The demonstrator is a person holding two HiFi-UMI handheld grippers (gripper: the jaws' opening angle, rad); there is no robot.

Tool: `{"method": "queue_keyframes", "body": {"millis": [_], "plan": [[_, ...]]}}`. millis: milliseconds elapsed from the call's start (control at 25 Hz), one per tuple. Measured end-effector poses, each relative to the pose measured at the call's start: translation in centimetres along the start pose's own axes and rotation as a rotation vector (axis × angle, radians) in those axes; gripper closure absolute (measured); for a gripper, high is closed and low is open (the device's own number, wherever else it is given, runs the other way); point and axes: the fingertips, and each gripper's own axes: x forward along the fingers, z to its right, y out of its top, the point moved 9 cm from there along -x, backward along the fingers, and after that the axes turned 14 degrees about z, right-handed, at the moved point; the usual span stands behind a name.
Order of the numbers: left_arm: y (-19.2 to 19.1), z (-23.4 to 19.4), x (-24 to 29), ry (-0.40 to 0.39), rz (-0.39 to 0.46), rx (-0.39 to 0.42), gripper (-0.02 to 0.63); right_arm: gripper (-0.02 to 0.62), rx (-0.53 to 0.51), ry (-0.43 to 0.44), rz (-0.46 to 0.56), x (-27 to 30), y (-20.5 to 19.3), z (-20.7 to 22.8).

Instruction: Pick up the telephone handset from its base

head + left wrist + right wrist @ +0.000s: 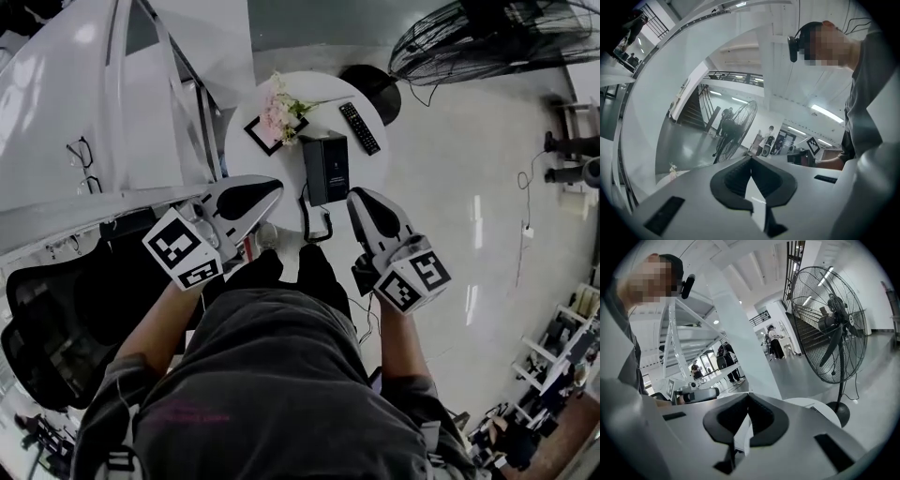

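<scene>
Nearest the lens is the person's grey shirt (272,375), with both forearms reaching forward over it.

Subject of the task: the telephone (326,167), a black oblong unit, sits near the middle of the round white table (373,178), a little toward the near edge. From this height the handset cannot be told apart from the base. Judgement: it is seated on the base and not yet lifted. The cord (316,223) loops off the near edge of the table, presumably slack so the handset can be raised.

On the same table, a remote control (359,127) lies toward the far right edge, and a dark picture frame (265,134) with pale flowers (281,108) stands at the far left edge. All are clear of the telephone.

Left gripper (272,190): jaws closed together, nothing between them, tip over the table's near left edge.

Right gripper (359,199): jaws likewise together and empty, tip at the near right edge just beside the telephone. The two flank the unit, a posture consistent with an approach. Neither touches it, and the jaws must part before any grasp.

Writing: pale print on the telephone's top is too small to read. The marker cubes (183,248) carry only square black-and-white patterns.

Surroundings: a large floor fan (478,42) stands beyond the table at far right, and an office chair (56,309) at near left.
</scene>
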Motion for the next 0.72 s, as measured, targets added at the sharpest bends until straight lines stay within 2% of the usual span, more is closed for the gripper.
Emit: {"method": "queue_keyframes", "body": {"millis": [160, 720], "plan": [[-2.4, -1.2, 1.1, 0.029, -0.033, -0.018, 0.591, 0.578, 0.003, 0.012, -0.027, 1.1, -0.7, 2.4], [-12.6, -4.3, 4.4, 0.223, -0.101, -0.122, 0.591, 0.578, 0.073, 0.099, -0.150, 4.0, -3.7, 11.3]]}}
